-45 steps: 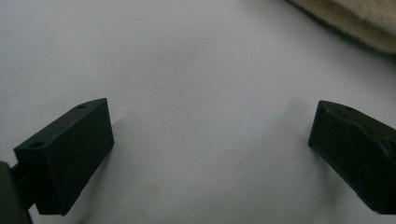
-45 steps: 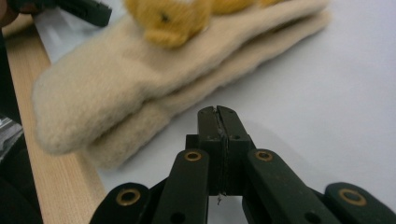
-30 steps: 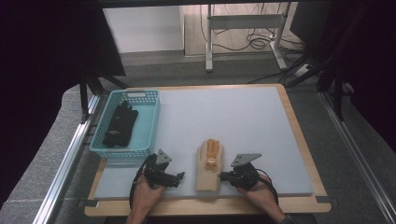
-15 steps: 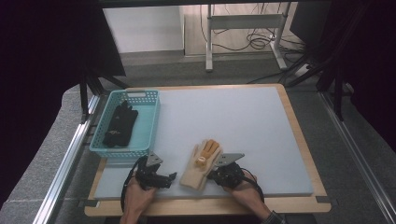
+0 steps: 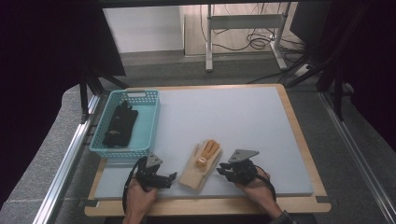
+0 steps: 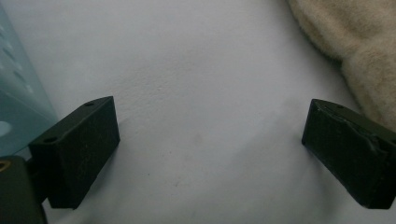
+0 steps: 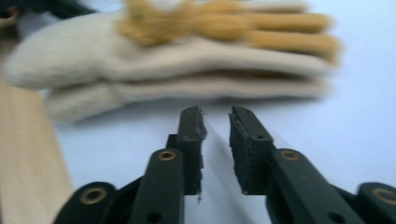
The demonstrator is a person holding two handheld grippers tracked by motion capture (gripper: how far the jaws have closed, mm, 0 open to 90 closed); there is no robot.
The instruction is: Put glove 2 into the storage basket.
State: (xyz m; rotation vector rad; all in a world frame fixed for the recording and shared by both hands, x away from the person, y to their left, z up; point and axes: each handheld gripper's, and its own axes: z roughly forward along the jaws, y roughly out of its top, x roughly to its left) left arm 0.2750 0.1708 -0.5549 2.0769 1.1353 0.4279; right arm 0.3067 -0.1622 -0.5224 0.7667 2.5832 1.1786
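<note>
Black jaws of the right gripper (image 5: 223, 171) stand slightly parted, having just been opening, empty, just beside the cream-and-mustard glove (image 5: 201, 159). Left gripper (image 5: 169, 179) is spread wide, released, on the pale-blue mat (image 5: 243, 121) of the wooden-rimmed table (image 5: 299, 140). Near the front edge, the glove's long axis slants, fingers toward the far right. A teal basket (image 5: 144, 122) at the left edge holds a black glove (image 5: 120, 124).

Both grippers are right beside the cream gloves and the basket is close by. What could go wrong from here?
The right gripper has just been opening, with nothing between its jaws and the cream gloves apart from it. As a stacked pair, a pinch might lift only the top one. The left gripper, open, sits close to the blue basket and could nudge it.
</note>
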